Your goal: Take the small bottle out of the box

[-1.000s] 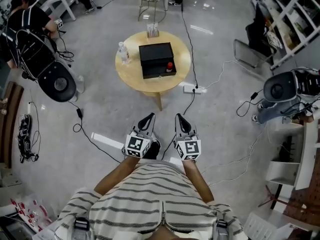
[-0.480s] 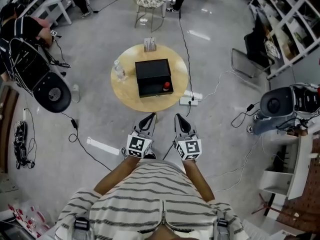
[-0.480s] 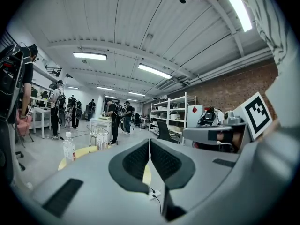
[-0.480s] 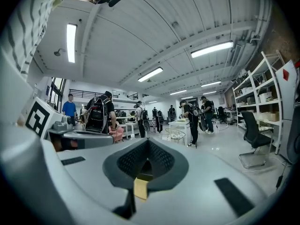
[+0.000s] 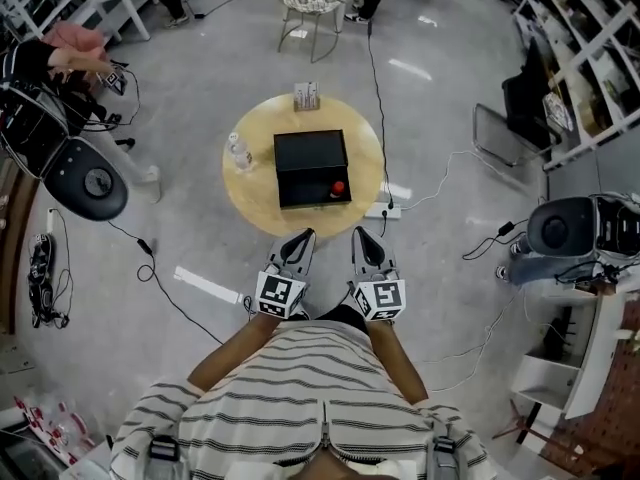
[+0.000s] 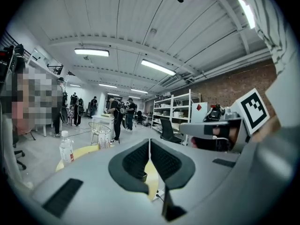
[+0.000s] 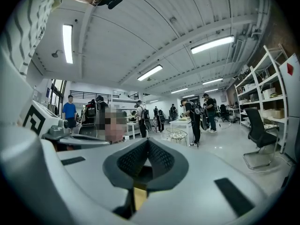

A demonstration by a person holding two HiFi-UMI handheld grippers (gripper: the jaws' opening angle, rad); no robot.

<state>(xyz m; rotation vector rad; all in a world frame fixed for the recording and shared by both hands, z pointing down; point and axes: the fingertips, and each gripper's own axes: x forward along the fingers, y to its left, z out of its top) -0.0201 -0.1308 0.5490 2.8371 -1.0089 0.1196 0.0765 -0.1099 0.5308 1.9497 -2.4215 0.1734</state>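
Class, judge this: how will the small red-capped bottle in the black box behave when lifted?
Probably light: the small bottle looks tiny beside the black box. It seems to stand cap-up, so a sideways nudge may tip it.

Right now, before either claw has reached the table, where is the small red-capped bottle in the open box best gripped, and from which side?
Grip the small bottle by its red cap and neck, coming straight down from above. It seems to stand upright at the right end of the box, whose walls would likely block a sideways approach. The right claw, shut, looks nearer.
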